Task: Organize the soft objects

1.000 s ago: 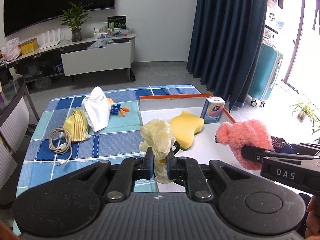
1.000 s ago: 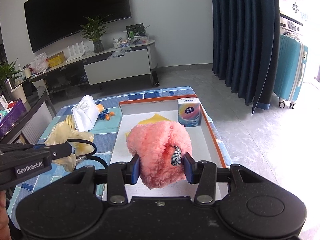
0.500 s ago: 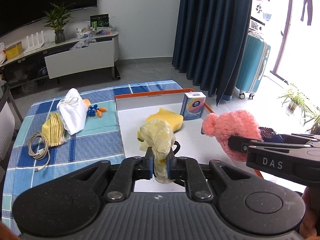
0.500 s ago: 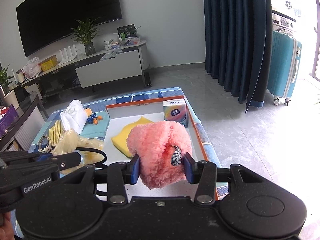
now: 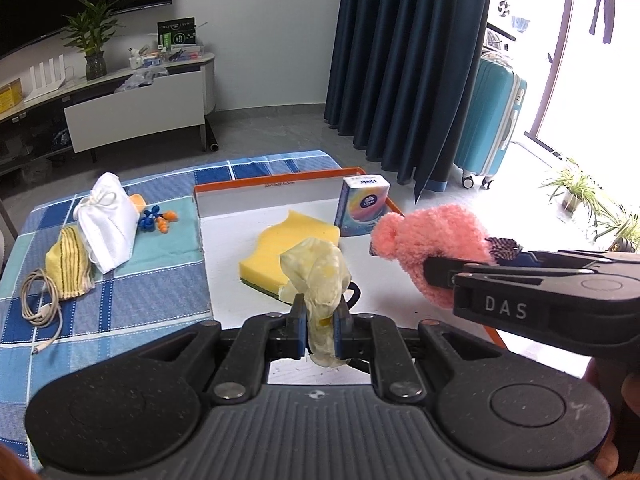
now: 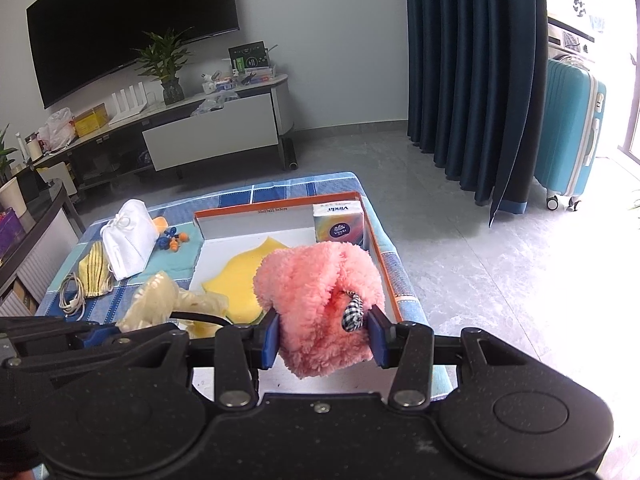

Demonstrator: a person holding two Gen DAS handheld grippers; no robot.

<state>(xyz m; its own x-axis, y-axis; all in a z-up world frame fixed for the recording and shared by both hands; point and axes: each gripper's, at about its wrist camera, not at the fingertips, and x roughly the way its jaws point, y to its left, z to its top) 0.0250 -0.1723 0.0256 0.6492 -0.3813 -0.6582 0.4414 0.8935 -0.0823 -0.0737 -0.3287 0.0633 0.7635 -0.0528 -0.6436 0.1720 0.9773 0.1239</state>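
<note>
On the checked cloth [image 5: 120, 280] at the left lie a coiled cable [image 5: 40, 300], a striped yellow pouch [image 5: 68, 264] and a white bag [image 5: 108, 228]. Over the orange-rimmed tray [image 5: 276, 182], the left gripper [image 5: 320, 326] pinches a pale yellow glove [image 5: 316, 272] above the sponge [image 5: 288, 248]. The right gripper [image 6: 324, 336] clamps a pink fluffy toy [image 6: 316, 296], 1 tissue pack [image 6: 340, 222] behind.

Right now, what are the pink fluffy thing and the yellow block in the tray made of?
The pink fluffy thing looks like plush fleece: shaggy, matte fibres. The yellow block looks like foam sponge: matte, with a dark, possibly scouring layer underneath.
</note>
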